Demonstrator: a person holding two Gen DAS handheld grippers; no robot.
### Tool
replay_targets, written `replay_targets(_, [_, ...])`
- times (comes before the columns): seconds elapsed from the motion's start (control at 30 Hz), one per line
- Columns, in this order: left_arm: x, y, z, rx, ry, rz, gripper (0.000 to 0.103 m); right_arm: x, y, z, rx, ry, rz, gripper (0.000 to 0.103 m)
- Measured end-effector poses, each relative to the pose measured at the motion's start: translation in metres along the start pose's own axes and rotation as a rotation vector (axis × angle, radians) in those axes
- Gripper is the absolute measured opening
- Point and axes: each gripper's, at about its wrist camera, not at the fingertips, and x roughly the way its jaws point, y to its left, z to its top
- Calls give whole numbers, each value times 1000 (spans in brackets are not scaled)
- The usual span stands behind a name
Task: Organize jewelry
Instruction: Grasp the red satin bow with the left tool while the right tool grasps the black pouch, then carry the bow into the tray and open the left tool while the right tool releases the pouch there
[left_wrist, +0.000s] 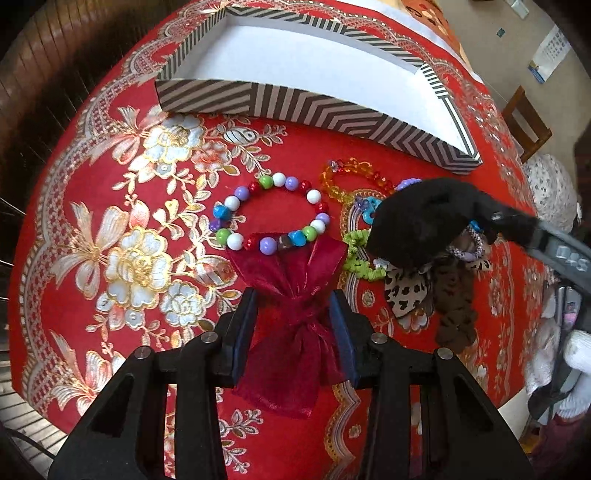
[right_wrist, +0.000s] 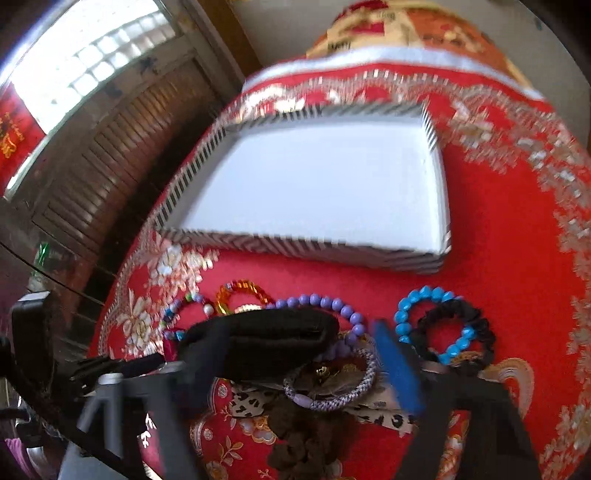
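Observation:
My left gripper (left_wrist: 293, 301) is shut on the neck of a dark red organza pouch (left_wrist: 295, 314) lying on the red cloth. Just beyond it lies a multicoloured bead bracelet (left_wrist: 269, 214) and an orange bead bracelet (left_wrist: 351, 179). My right gripper (right_wrist: 321, 365) is open over a pile of hair ties; a black sleeve (right_wrist: 273, 339) covers its left finger. A lilac-grey hair tie (right_wrist: 330, 384) hangs between its fingers. A purple bead bracelet (right_wrist: 332, 306), a blue bead bracelet (right_wrist: 421, 302) and a black scrunchie (right_wrist: 476, 325) lie beyond. The right gripper shows in the left wrist view (left_wrist: 424, 225).
A shallow striped box (left_wrist: 314, 107) with a white inside stands at the far side of the table; it also shows in the right wrist view (right_wrist: 295, 243). A leopard-print scrunchie (left_wrist: 406, 291) and a brown scrunchie (left_wrist: 454, 306) lie under the right gripper. A green coil tie (left_wrist: 360, 254) lies beside them.

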Motion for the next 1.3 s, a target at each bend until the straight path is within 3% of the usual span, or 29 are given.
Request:
replay_targets(0.1, [1, -1, 0, -2, -9, -2, 19, 12, -5, -5, 11, 38, 43, 36])
replay_targets(0.23, [-5, 4, 0, -10, -11, -30, 15, 6, 2, -8, -37, -4, 50, 13])
replay_targets(0.27, [-10, 5, 0, -8, -18, -39, 14, 4, 3, -7, -45, -12, 56, 11])
replay_targets(0.43, [-39, 10, 3, 3, -72, -66, 14, -16, 14, -1, -104, -64, 63, 11])
replay_targets(0.8, [-80, 19, 23, 11, -156, -90, 14, -66, 19, 19, -89, -190, 79, 10])
replay_targets(1.0, [-85, 14, 54, 2, -207, -73, 14, -76, 10, 36, -73, -235, 49, 10])
replay_targets(1.3, [-66, 5, 124, 22, -241, 14, 14, -74, -17, 82, -48, -270, -5, 10])
